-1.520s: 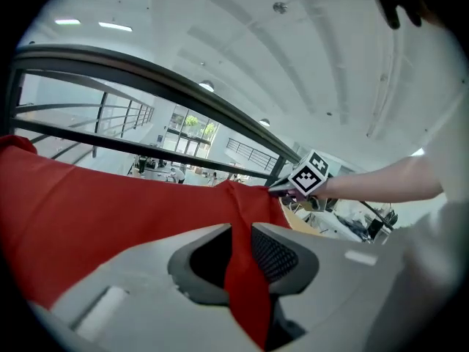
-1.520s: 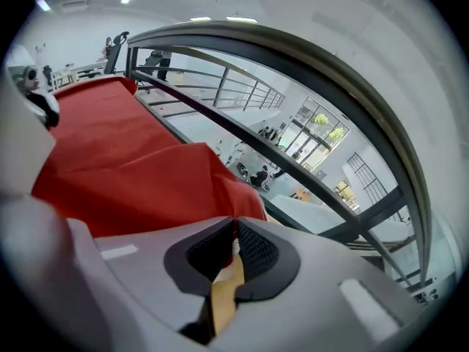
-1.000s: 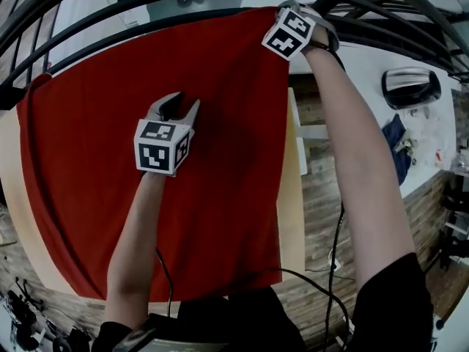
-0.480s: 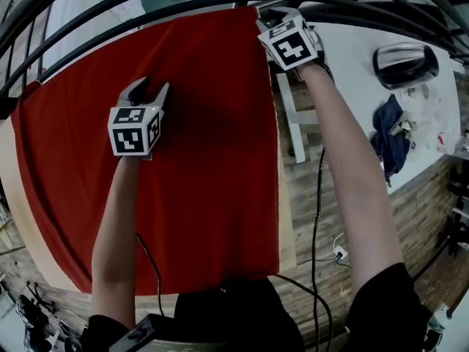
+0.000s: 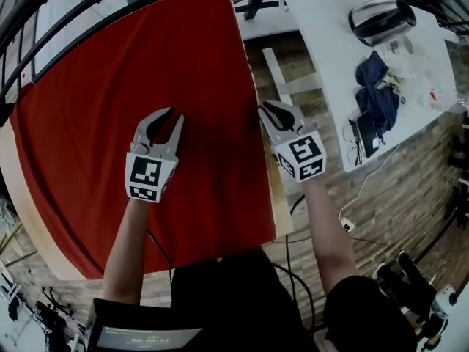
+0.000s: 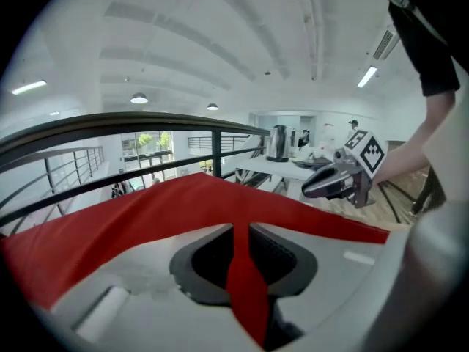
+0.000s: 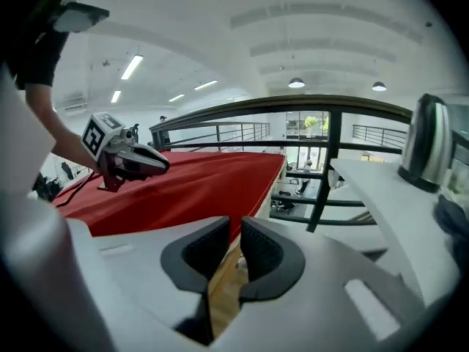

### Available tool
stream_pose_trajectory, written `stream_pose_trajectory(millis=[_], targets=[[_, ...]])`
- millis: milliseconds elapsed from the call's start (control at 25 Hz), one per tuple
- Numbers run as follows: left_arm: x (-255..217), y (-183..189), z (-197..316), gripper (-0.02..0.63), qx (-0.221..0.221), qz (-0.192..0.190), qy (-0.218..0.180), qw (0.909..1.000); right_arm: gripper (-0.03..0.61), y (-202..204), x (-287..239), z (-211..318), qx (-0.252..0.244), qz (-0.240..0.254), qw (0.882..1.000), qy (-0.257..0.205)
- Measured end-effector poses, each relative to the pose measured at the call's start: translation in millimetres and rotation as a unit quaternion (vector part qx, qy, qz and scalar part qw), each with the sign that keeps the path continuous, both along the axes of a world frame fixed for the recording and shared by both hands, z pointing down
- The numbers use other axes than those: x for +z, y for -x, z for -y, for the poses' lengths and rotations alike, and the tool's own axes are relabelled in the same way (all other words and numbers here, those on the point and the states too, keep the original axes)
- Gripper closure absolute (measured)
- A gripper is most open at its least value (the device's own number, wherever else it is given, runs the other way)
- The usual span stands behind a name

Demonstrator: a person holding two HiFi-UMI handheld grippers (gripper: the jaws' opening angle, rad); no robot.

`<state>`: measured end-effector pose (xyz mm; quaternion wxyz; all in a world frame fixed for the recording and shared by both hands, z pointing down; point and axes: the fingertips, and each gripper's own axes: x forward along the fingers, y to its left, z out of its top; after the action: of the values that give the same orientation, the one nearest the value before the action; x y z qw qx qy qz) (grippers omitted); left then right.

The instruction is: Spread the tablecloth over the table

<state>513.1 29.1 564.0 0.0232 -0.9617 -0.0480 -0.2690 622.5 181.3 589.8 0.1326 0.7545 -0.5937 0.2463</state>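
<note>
At the far left a strip of the wooden table showed bare. The red tablecloth lay flat over nearly all the rest of the top, its far edge close under the dark railing. The left gripper was over the middle of the cloth, angled down toward it. Its jaws had just been closing and stood at a narrow gap. Red cloth showed through that gap, though I could not tell whether the pads touched it. The right gripper was at the cloth's right edge, above the thin band of bare wood there. Its jaws had just been closing too and stood only slightly apart, with nothing between them but the table's edge seen beyond. Further right, across a stretch of plank floor, stood a white table with a steel kettle and a bundle of blue fabric on it.
</note>
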Motion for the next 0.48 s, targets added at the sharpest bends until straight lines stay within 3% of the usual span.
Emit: stream_pose_trajectory(millis=[200, 320, 480], targets=[[4, 54, -90, 0.572, 0.036, 0.015, 0.063, 0.9972, 0.526, 80, -5, -69, 0.061, 0.012, 0.998, 0.003], [3, 79, -136, 0.607, 0.068, 0.026, 0.067, 0.9951, 0.528, 125, -9, -96, 0.079, -0.003, 0.997, 0.022], [2, 121, -197, 0.607, 0.124, 0.039, 0.071, 0.9889, 0.528, 193, -8, -133, 0.120, 0.015, 0.992, 0.036]])
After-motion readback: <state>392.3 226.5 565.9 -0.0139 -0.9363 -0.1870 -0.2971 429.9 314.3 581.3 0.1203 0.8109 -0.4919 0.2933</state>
